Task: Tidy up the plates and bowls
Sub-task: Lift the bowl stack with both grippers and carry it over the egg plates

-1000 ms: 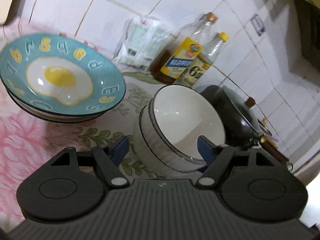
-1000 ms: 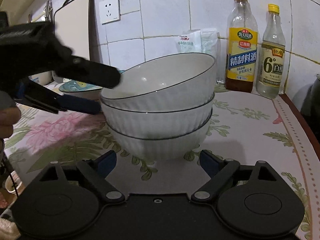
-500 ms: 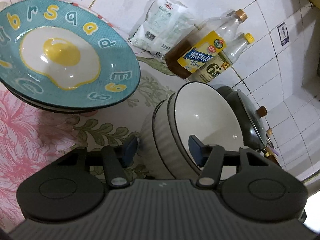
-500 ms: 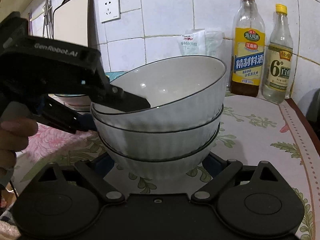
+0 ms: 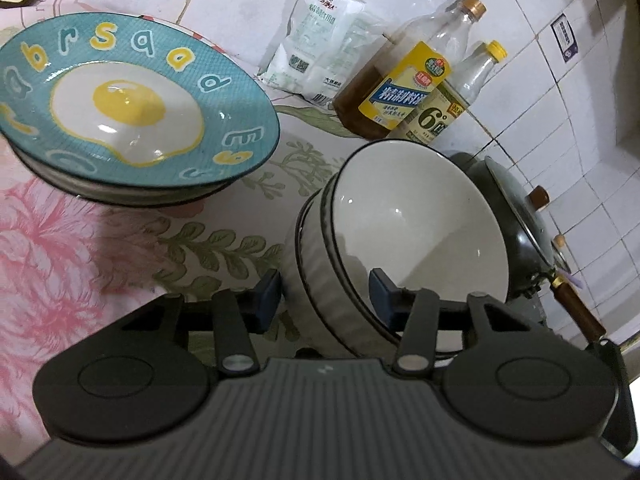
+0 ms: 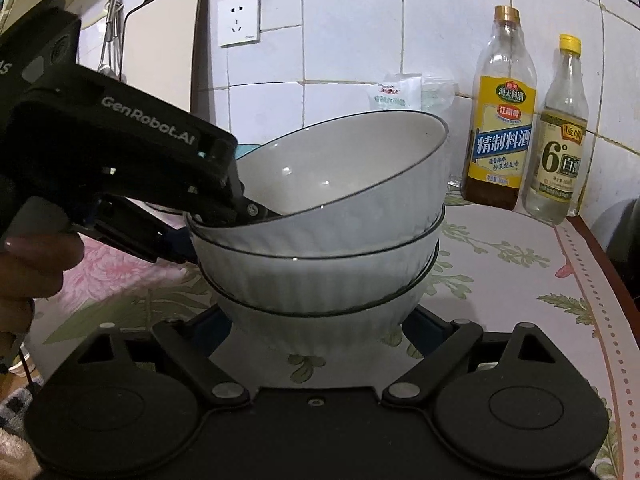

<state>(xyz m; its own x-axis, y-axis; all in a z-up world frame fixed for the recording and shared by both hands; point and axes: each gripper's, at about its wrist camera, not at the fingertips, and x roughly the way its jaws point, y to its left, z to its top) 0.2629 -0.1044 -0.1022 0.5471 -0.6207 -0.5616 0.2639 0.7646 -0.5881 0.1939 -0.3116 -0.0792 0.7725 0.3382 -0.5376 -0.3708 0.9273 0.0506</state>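
Three white ribbed bowls with dark rims are stacked on the floral tablecloth point(image 6: 520, 280); the top bowl point(image 6: 352, 184) sits tilted. My left gripper point(image 5: 324, 292) straddles the near rim of the top bowl point(image 5: 416, 232), one finger inside and one outside, with a gap still showing. In the right wrist view it point(image 6: 224, 216) reaches in from the left. My right gripper point(image 6: 320, 332) is open, its fingers on either side of the bottom bowl point(image 6: 320, 320). A teal fried-egg plate point(image 5: 132, 108) tops a plate stack at left.
Two bottles point(image 6: 500, 136) and a white bag point(image 5: 320, 48) stand against the tiled wall. A dark lidded pan point(image 5: 516, 216) sits right of the bowls. A cutting board point(image 6: 160, 44) leans at the back left. The table edge point(image 6: 600, 264) runs along the right.
My left gripper has moved in onto the top bowl's rim and narrowed. My right gripper has moved forward until its fingers flank the bottom bowl. The top bowl has tilted more.
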